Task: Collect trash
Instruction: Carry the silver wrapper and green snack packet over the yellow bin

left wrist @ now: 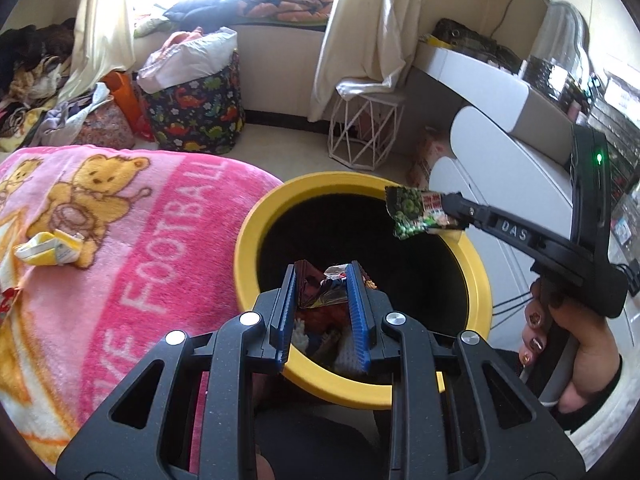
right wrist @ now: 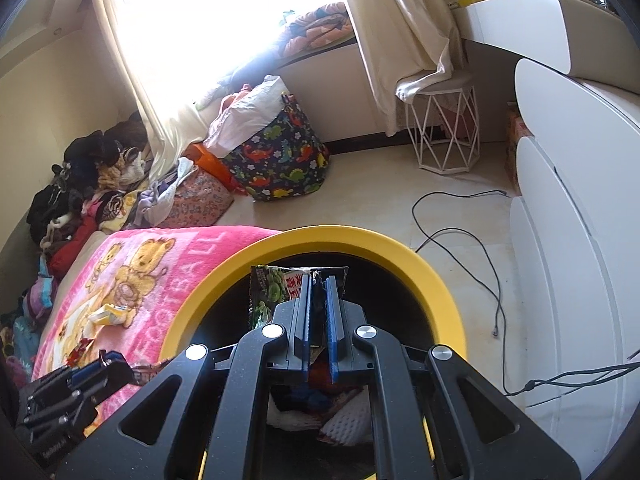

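While both wrappers are held over the yellow bin (left wrist: 476, 264) for dropping, a green snack packet (left wrist: 420, 212) is pinched by the right gripper (right wrist: 318, 312) and a shiny foil wrapper (left wrist: 324, 288) by the left gripper (left wrist: 322, 312).

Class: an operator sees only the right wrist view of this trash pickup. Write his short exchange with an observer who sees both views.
Operator: What do the left tongs hold?
Observer: The left tongs grip a crumpled shiny wrapper above the yellow bin.
Operator: Where does my packet hang?
Observer: The green packet, in the right tongs, hangs near the bin's right rim.
Operator: Is my handle's light on?
Observer: Yes, a green light glows.
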`<action>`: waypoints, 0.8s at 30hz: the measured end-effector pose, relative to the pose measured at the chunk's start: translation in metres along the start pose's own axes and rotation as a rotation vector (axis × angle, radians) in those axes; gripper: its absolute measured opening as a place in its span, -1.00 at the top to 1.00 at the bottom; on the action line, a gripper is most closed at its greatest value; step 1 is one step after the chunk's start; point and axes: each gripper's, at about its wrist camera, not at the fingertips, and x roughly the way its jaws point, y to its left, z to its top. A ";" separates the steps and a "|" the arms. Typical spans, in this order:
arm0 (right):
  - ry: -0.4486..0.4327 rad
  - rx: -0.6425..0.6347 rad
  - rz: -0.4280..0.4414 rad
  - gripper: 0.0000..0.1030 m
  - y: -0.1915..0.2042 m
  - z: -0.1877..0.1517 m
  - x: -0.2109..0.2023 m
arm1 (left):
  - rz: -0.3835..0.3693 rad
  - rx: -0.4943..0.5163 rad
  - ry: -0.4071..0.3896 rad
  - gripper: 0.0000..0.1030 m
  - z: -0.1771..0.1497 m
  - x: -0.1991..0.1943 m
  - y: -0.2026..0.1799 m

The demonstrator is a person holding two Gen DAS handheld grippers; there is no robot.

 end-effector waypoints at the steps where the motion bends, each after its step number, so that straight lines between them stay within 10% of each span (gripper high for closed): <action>1: 0.001 0.003 -0.001 0.87 -0.002 0.000 0.000 | -0.004 0.007 0.006 0.64 -0.001 0.002 -0.002; 24: 0.010 0.008 -0.013 0.82 -0.012 -0.001 0.002 | -0.072 0.091 0.107 0.64 -0.007 0.042 -0.033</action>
